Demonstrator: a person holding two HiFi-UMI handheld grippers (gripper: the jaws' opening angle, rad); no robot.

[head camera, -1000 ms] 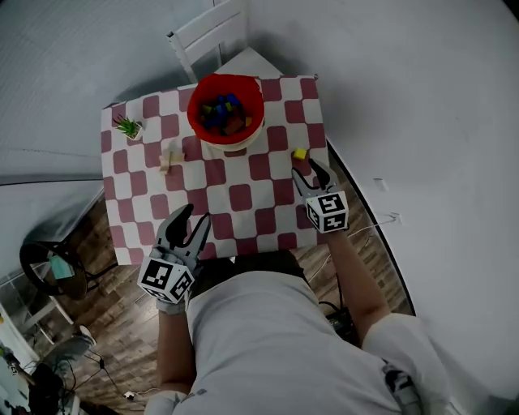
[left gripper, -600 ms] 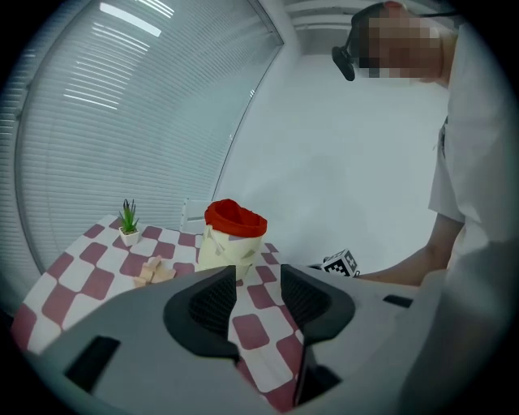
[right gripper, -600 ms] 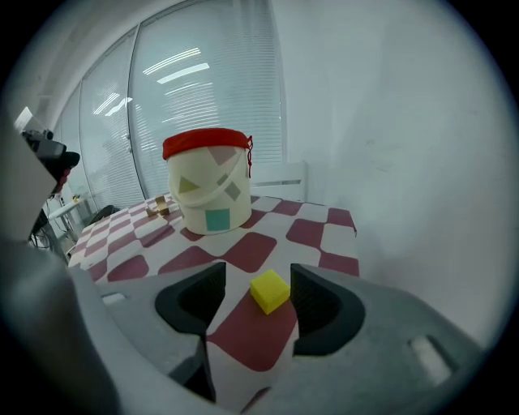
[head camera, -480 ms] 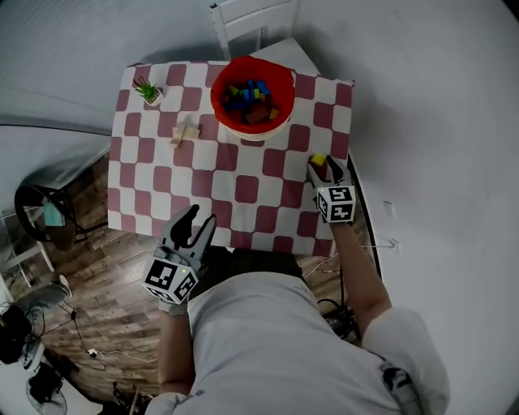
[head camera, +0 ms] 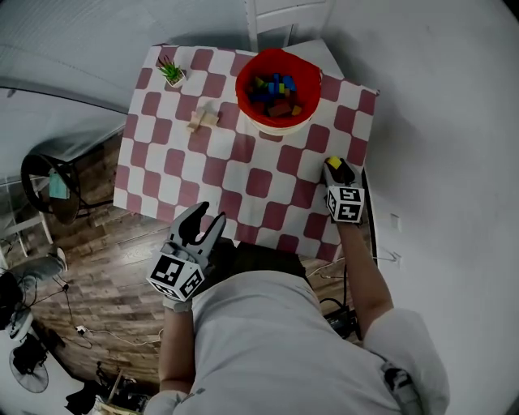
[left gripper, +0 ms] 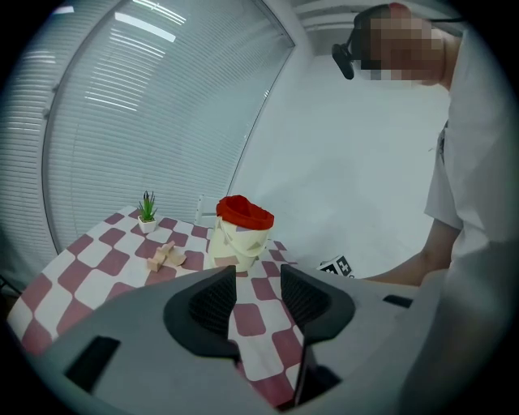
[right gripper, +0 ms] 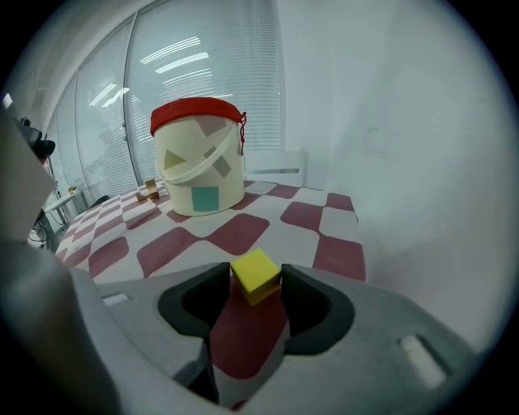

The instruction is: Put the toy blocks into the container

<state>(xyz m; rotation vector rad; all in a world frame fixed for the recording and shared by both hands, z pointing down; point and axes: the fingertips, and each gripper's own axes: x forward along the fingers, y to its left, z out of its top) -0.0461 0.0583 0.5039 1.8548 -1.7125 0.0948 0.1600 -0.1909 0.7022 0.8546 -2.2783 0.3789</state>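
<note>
**Tip-hold on the yellow block, well short of the container**

The left gripper (head camera: 200, 223) hangs nearest the person, off the near edge of the counter (head camera: 243, 174) and far from the container (head camera: 242, 87). Its fingers stand half apart with nothing between them. The right gripper (head camera: 336, 168) sits to the near right of the container. Its fingers have just been closing and now press both sides of the yellow block (right gripper: 255, 274), catching it only at their very tips.

That looks like the weak point. With so little pad on it, the block could twist or pop out on the lift. It lies close to the counter's right edge, so a slip may send it off the counter. The container's wall is tall too, and a low carry could knock the block against the red rim.

A red-and-white checked cloth covers the counter. Left of the container lie pale wooden pieces (head camera: 203, 120), and further left stands a small potted plant (head camera: 172, 73). A white chair (head camera: 284, 12) stands behind the container. The room has a wood floor (head camera: 97, 259) and blinds (left gripper: 146, 105).
</note>
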